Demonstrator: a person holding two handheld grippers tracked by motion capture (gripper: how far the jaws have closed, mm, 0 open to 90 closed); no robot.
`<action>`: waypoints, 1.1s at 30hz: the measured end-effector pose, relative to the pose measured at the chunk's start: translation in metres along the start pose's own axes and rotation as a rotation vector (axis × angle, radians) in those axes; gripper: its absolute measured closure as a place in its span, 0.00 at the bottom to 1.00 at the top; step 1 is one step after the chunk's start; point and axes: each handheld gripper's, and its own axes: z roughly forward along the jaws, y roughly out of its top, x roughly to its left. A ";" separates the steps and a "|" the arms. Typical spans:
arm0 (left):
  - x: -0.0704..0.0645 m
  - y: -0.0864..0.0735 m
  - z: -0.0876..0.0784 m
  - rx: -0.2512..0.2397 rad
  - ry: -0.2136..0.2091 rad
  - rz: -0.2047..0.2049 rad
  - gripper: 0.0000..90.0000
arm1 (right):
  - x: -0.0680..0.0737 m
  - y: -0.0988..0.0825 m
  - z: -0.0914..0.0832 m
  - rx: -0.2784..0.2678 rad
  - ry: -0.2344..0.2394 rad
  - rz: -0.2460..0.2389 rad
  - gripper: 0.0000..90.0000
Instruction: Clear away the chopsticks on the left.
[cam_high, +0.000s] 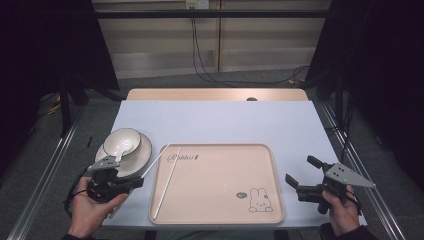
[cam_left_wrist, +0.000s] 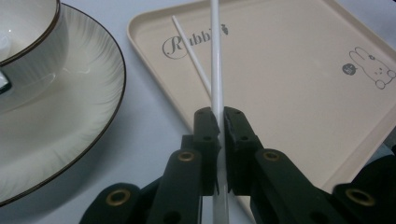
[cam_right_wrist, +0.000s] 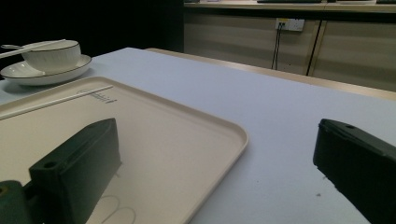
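Left gripper (cam_high: 134, 183), lower left of high view, clenched on a thin white plastic chopstick (cam_left_wrist: 216, 70); in left gripper view the stick runs straight up between the pads from bottom centre to top edge, pinched partway along, w/ a stub poking back below the jaws. In high view the held stick slants from the gripper up to the beige rectangular plastic tray w/ rabbit print (cam_high: 272, 180), far tip over the tray's upper-left rim. Second white chopstick (cam_high: 167, 182) already lying inside the tray along its left side, approx. parallel to that edge. White ceramic bowl w/ dark rim (cam_high: 121, 141) on a matching ribbed plate (cam_high: 142, 157), left of the tray, w/ a spoon inside. Right gripper (cam_high: 300, 176), lower right of high view, released: jaws wide apart, nothing between, hovering over the pale blue table cover (cam_high: 225, 120) beside the tray's right edge. Step in hand, judged: laying the held stick down next to its mate. To do well: swing the far tip inward past the rim first, line up parallel w/ the lying stick, just beside and not across it; lower till the stick is flat on the tray floor before letting go, else it bounces or rolls. Keep clear of the plate rim on the left. Open slowly, pull back along the stick's axis to avoid dragging it.
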 end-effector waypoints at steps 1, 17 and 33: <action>-0.004 0.000 0.000 -0.008 0.012 -0.004 0.94 | 0.000 0.000 0.000 0.000 0.000 0.000 0.01; -0.033 0.013 0.029 -0.029 0.085 -0.165 0.94 | 0.000 0.000 0.000 -0.001 0.003 -0.002 0.00; -0.038 0.028 0.068 0.054 0.153 -0.269 0.94 | 0.000 0.000 0.001 -0.001 0.003 -0.005 0.00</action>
